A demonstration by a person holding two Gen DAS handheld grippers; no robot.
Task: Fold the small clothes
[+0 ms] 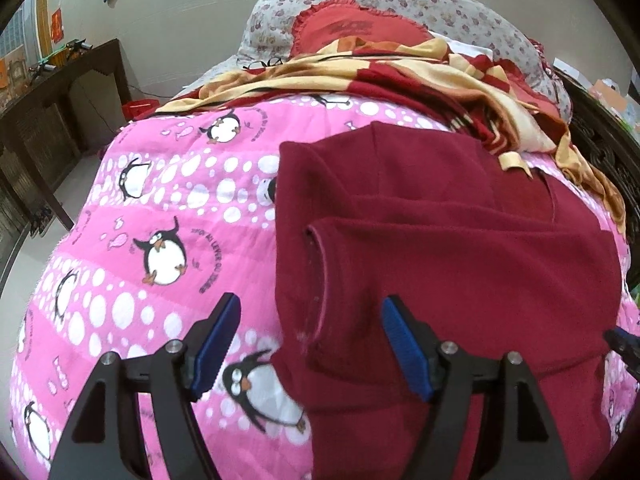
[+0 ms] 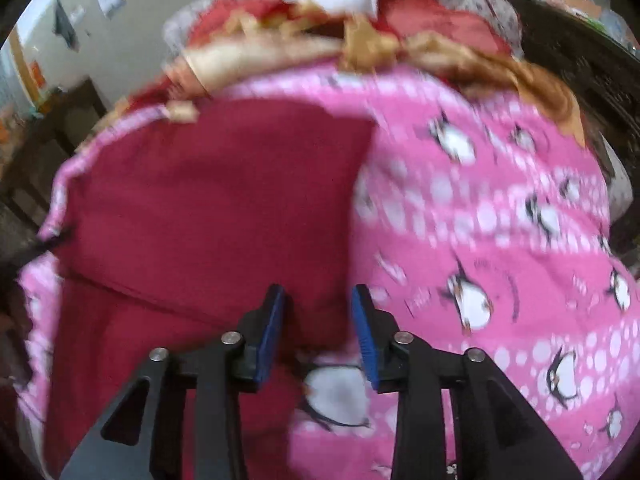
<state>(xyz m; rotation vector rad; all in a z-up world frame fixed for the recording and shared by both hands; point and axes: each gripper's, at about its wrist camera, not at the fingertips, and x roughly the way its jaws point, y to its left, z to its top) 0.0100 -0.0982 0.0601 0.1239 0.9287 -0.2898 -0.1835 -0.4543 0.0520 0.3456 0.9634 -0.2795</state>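
Note:
A dark red garment (image 1: 460,240) lies partly folded on a pink penguin-print quilt (image 1: 160,208), with a hemmed edge turned over near its left side. My left gripper (image 1: 312,340) is open wide and empty, its blue pads straddling the garment's left edge just above the cloth. The right wrist view is blurred. In it the garment (image 2: 208,208) lies left of centre on the quilt (image 2: 500,240). My right gripper (image 2: 318,328) is open with a narrower gap, over the garment's right lower edge, holding nothing. Its tip also shows in the left wrist view (image 1: 620,344).
A red and yellow blanket (image 1: 400,68) is bunched at the far end of the bed, with floral pillows (image 1: 400,4) and a red cushion (image 1: 352,28) behind. A dark wooden cabinet (image 1: 60,112) stands to the left. A dark headboard (image 1: 608,140) runs along the right.

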